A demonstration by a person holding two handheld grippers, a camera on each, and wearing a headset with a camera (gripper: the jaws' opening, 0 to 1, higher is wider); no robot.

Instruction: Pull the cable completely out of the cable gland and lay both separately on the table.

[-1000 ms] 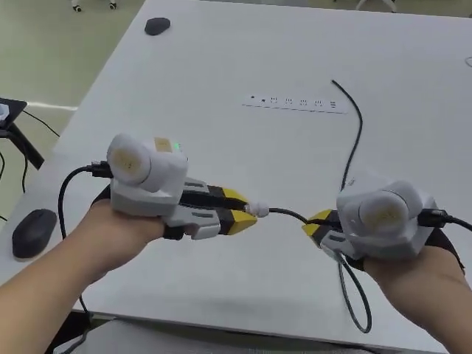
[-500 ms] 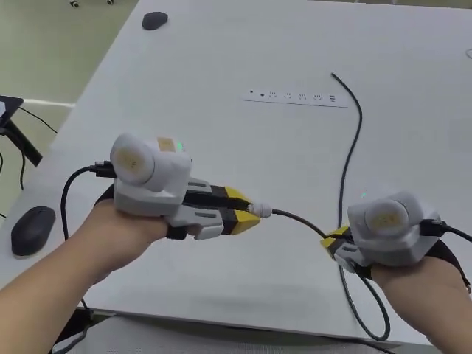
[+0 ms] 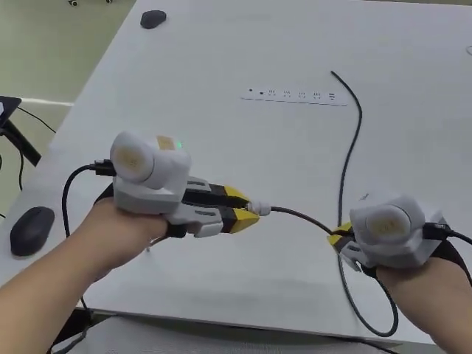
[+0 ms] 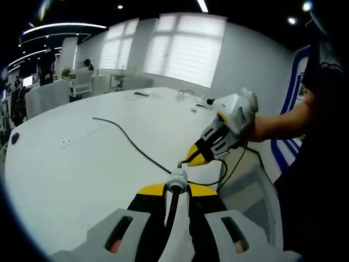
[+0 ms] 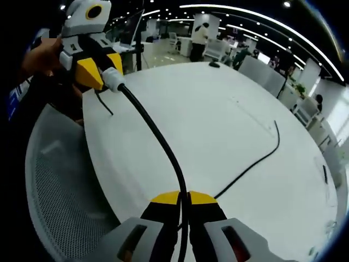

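Note:
A small white cable gland (image 3: 259,209) is pinched at the yellow tips of my left gripper (image 3: 249,210), which is shut on it above the table's near part. A black cable (image 3: 302,217) leaves the gland and runs right into my right gripper (image 3: 338,237), which is shut on it. In the left gripper view the gland (image 4: 176,179) sits between the jaws of my left gripper (image 4: 176,188), with the right gripper (image 4: 197,156) beyond. In the right gripper view the cable (image 5: 155,131) rises from my right gripper (image 5: 184,197) to the gland (image 5: 112,79).
The cable's long tail (image 3: 352,140) crosses the white table (image 3: 221,133) towards a flat power strip (image 3: 295,96), and a loop (image 3: 369,313) hangs past the near edge. A dark mouse (image 3: 153,18) lies far back; another mouse (image 3: 31,230) sits lower left.
My right gripper has moved right and towards the near edge, away from the left one. More black cable now shows between the gland and the right gripper. The left gripper has stayed put.

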